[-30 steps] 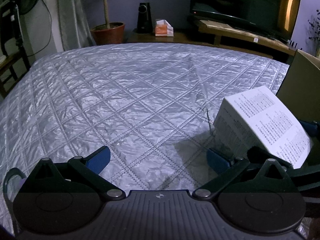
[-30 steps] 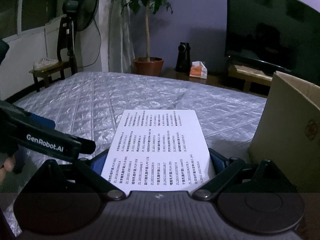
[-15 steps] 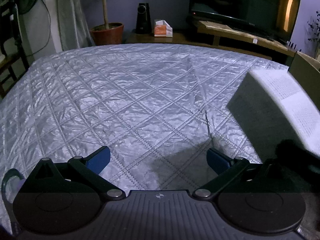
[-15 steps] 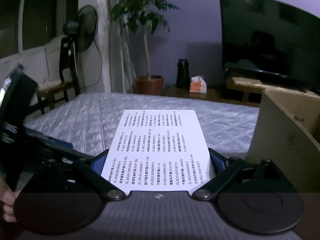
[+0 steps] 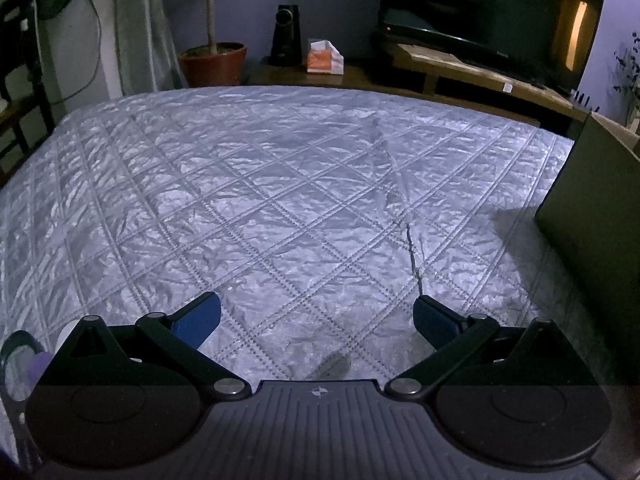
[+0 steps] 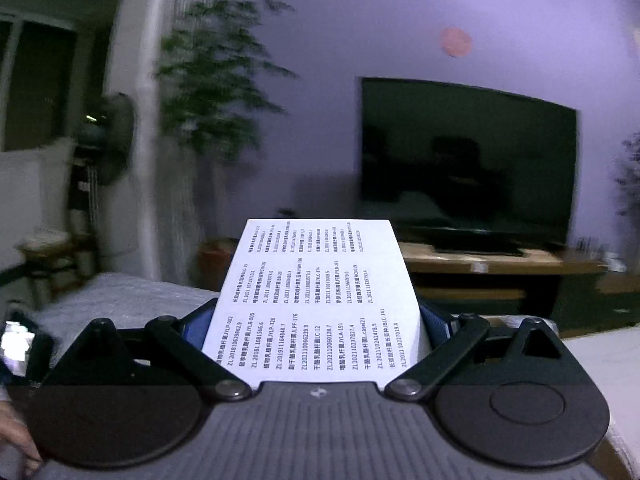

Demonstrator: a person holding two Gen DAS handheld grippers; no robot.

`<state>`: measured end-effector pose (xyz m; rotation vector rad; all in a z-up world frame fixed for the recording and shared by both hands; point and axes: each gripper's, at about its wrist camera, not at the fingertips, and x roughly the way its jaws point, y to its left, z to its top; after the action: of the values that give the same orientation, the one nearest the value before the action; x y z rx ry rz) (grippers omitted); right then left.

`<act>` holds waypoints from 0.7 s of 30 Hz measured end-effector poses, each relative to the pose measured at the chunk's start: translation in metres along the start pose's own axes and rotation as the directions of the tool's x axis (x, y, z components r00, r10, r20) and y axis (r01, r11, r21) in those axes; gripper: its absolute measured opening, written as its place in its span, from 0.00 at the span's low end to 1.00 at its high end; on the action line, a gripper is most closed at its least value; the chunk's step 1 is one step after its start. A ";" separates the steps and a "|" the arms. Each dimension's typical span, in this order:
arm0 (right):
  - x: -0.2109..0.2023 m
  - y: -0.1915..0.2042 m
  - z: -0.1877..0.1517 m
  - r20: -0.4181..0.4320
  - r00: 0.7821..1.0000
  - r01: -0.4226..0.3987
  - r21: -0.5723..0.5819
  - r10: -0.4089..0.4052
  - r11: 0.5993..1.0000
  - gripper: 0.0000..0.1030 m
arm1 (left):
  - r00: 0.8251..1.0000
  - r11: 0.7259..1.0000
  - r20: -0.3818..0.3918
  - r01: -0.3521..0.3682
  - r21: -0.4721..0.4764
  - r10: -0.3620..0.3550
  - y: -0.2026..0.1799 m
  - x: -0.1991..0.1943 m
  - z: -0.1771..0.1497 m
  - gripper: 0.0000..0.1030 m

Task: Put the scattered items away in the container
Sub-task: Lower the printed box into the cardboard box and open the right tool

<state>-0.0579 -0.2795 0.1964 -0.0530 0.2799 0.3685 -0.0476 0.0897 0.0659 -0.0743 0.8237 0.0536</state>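
Print in dense black rows covers the flat top face of the white box (image 6: 316, 300), a rectangular carton with crisp edges whose lettering runs lengthwise, away from the camera. It sits between the blue pads (image 6: 434, 322) of the right gripper (image 6: 316, 320), which is spread wide yet clamped on the box's two long sides, so the box juts forward above the quilted bedspread (image 6: 120, 300), with a dark television (image 6: 468, 160) and a leafy plant (image 6: 216, 92) blurred far behind it. At the right edge of the left wrist view stands the cardboard container (image 5: 596, 216), resting on the right side of the bedspread. The left gripper (image 5: 316, 316) hangs over the near part of the quilt, its blue fingers (image 5: 198, 316) set well apart with nothing between them and nothing touching them.
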 end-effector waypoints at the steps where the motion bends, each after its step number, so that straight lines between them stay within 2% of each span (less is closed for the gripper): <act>1: 0.005 -0.015 0.002 -0.042 0.999 0.020 0.014 -0.019 1.000 0.93 | 1.000 1.000 0.000 0.003 0.001 -0.003 -0.001 0.000 0.000 1.00; 3: 0.020 -0.042 -0.003 -0.150 0.987 0.065 0.031 -0.060 0.997 0.93 | 1.000 1.000 -0.001 0.008 0.006 -0.008 -0.002 -0.001 -0.001 1.00; 4: 0.029 -0.052 -0.008 -0.207 0.974 0.101 0.013 -0.096 0.995 0.93 | 1.000 1.000 -0.001 0.010 0.010 -0.010 -0.003 0.000 -0.001 1.00; 6: 0.048 -0.065 -0.022 -0.315 0.935 0.150 -0.064 -0.163 0.987 0.93 | 1.000 1.000 -0.002 0.010 0.014 -0.010 -0.005 0.000 -0.002 1.00; 8: 0.064 -0.074 -0.034 -0.396 0.898 0.160 -0.118 -0.194 0.980 0.93 | 1.000 1.000 -0.005 0.010 0.015 -0.010 -0.005 0.001 -0.002 1.00; 13: 0.092 -0.085 -0.046 -0.552 0.809 0.126 -0.176 -0.204 0.976 0.93 | 1.000 1.000 -0.008 0.007 0.010 -0.007 -0.002 0.001 -0.002 1.00; 15: 0.106 -0.092 -0.048 -0.616 0.763 0.116 -0.164 -0.194 0.980 0.93 | 1.000 1.000 -0.010 0.009 0.007 -0.009 -0.001 0.002 -0.001 1.00; 17: 0.115 -0.095 -0.052 -0.663 0.727 0.107 -0.148 -0.179 0.983 0.93 | 1.000 1.000 -0.010 0.011 0.007 -0.011 -0.001 0.001 -0.001 1.00; 21: 0.116 -0.095 -0.059 -0.712 0.683 0.091 -0.139 -0.163 0.986 0.94 | 1.000 1.000 -0.009 0.018 0.013 -0.018 -0.002 0.000 -0.001 1.00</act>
<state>0.0653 -0.3336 0.1073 -0.3163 1.0507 0.2022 -0.0480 0.0871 0.0651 -0.0698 0.8317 0.0314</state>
